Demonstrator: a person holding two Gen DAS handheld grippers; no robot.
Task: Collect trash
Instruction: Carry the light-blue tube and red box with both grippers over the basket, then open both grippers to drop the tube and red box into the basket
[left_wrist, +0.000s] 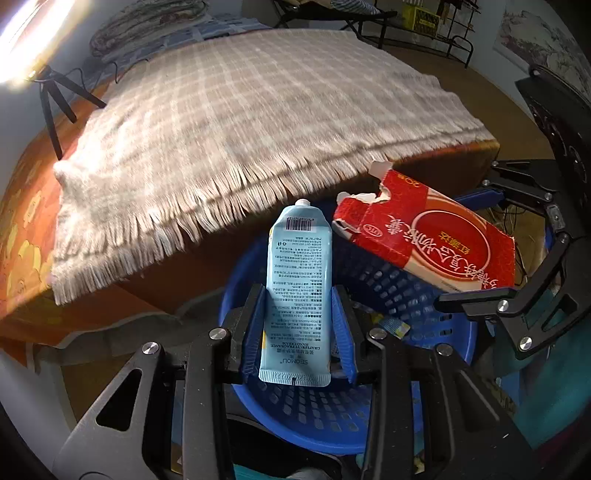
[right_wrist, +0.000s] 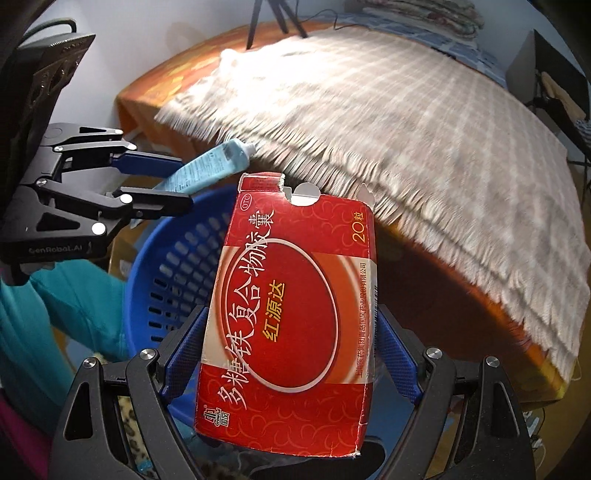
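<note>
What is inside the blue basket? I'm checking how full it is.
Through the blue basket's gap, a small patterned packet shows. The hand cream tube and red medicine box cover the rest.

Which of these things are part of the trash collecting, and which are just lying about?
Part of the job:
- blue tube, held in the left gripper
- red box, held in the right gripper
- blue basket below both

Just lying about:
- fringed checked cloth
- black tripod
- folded blankets

A lived-in home room: a table (left_wrist: 33, 236) under an orange patterned cover and a fringed checked cloth (left_wrist: 258, 122), folded quilts (right_wrist: 424, 14) stacked behind, a metal rack (left_wrist: 424, 33) by the wall, a blue plastic basket (right_wrist: 166, 258) on the floor.
</note>
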